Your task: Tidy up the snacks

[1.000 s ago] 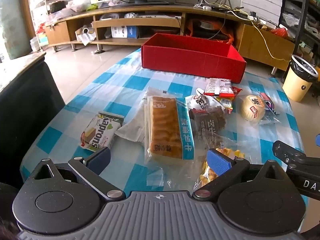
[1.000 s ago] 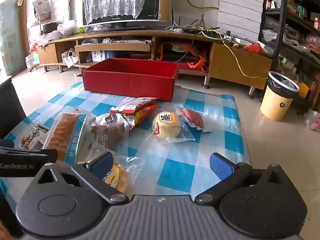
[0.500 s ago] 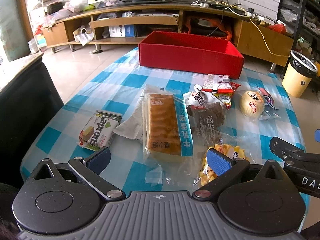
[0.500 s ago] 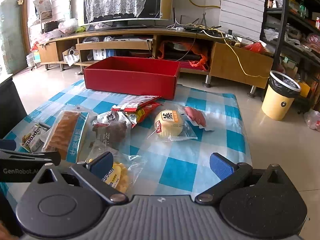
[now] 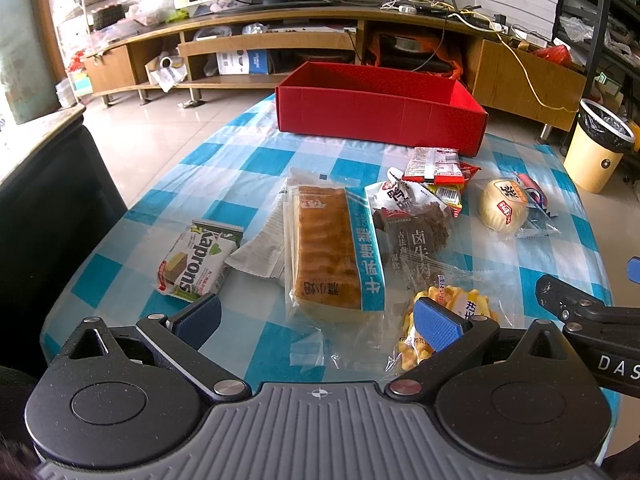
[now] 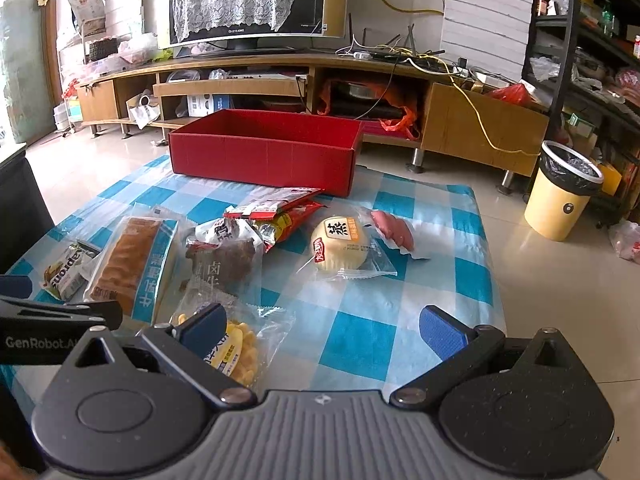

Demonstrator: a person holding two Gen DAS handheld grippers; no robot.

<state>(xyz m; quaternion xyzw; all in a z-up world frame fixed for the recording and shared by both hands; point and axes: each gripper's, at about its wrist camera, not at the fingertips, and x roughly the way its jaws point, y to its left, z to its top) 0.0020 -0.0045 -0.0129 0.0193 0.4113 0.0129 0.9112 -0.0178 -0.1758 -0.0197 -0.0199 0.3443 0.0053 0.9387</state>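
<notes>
Several wrapped snacks lie on the blue-checked tablecloth (image 5: 240, 160): a Kaprons wafer pack (image 5: 196, 260), a long cake loaf (image 5: 326, 248), a dark beef pack (image 5: 412, 216), red sachets (image 5: 434, 166), a round bun (image 5: 504, 208) and a yellow snack bag (image 5: 460, 312). An empty red box (image 5: 380, 108) stands at the far edge, also in the right wrist view (image 6: 264, 152). My left gripper (image 5: 316, 318) is open above the loaf's near end. My right gripper (image 6: 322, 328) is open, near the yellow bag (image 6: 236, 348) and in front of the bun (image 6: 340, 246).
A dark chair or cabinet (image 5: 48, 208) stands at the left of the table. A yellow waste bin (image 6: 564, 188) stands on the floor at the right. A wooden TV stand (image 6: 280, 80) runs behind the box. The right table edge (image 6: 492, 264) is close.
Both grippers have drawn back and risen slightly, so the snacks and the box sit a little farther off. Nothing on the table has moved. Both stay open.
</notes>
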